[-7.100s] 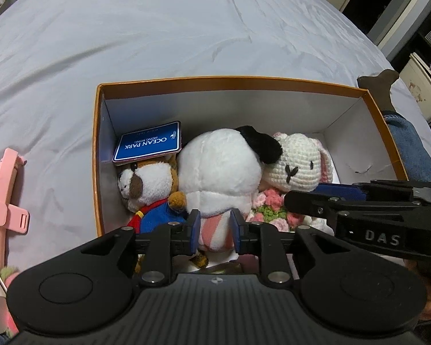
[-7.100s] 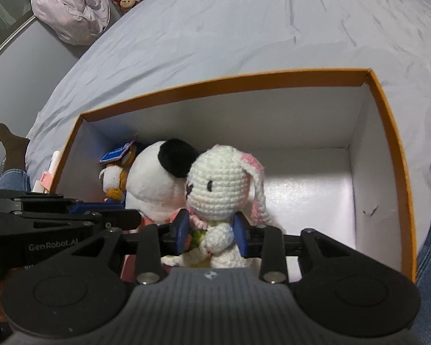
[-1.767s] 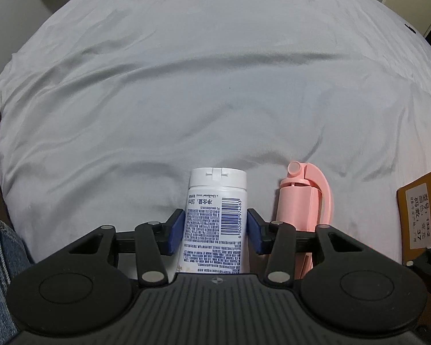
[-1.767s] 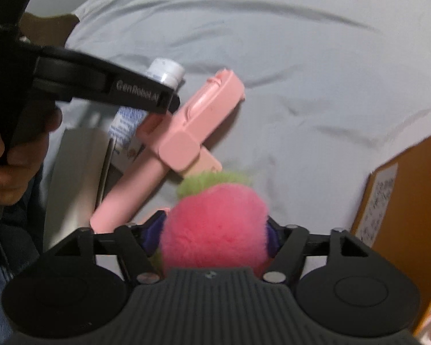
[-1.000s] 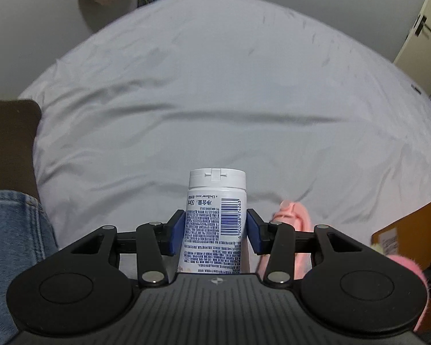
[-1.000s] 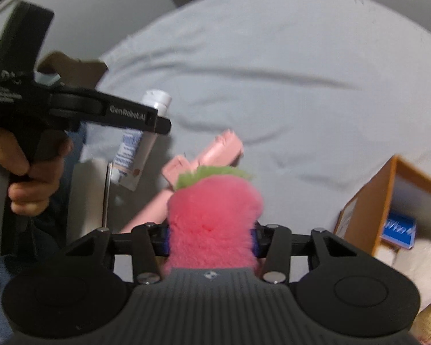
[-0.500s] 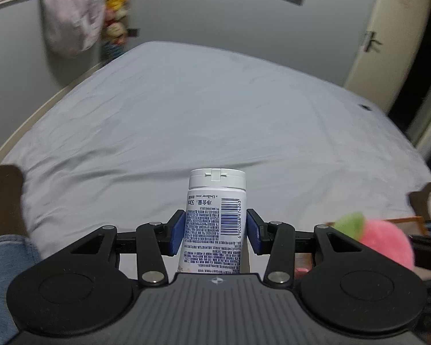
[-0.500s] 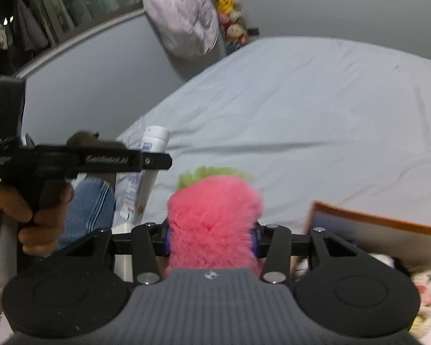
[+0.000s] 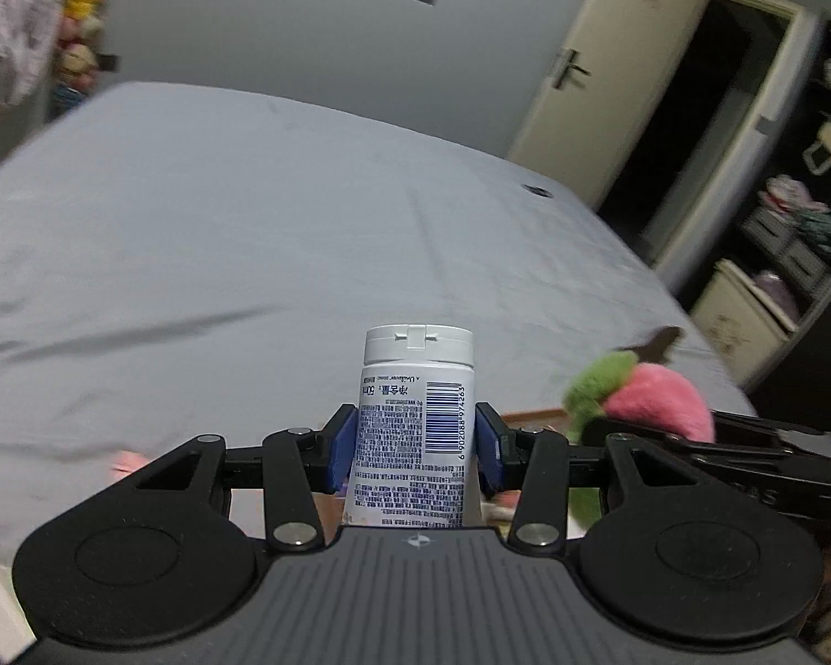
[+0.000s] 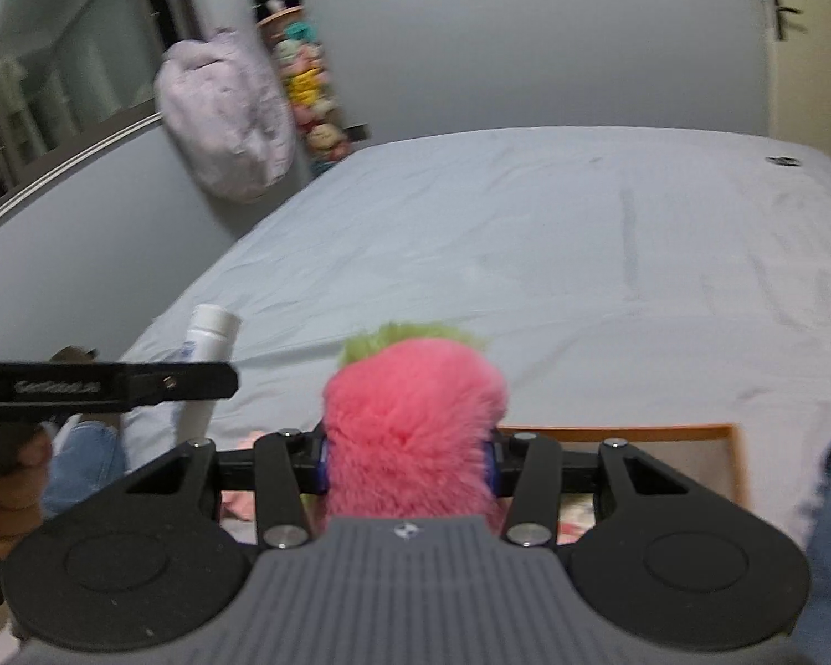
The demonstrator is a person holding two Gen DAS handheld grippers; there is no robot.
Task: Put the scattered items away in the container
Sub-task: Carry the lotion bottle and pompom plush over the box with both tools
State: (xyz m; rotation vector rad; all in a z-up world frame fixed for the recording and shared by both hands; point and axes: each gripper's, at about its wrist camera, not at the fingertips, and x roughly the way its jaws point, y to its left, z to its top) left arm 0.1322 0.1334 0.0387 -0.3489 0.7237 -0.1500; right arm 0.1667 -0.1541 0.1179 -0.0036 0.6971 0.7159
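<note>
Smooth white bottle [image 9: 415, 421] clamped in left hand-held gripper [image 9: 415, 438], fluffy pink plush [image 10: 413, 426] in right [image 10: 410, 463].

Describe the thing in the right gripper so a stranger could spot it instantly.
Start at the wide grey bed, then come down to the black right gripper in the foreground. Clamped in its jaws is a fluffy pink plush with a green tuft, unlike the smooth white bottle beside it.

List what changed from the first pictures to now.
The left gripper let go of a plush in the orange box and now clamps a white bottle; the right gripper swapped the crochet bunny for a pink strawberry plush. Both were lifted off the bed.
</note>
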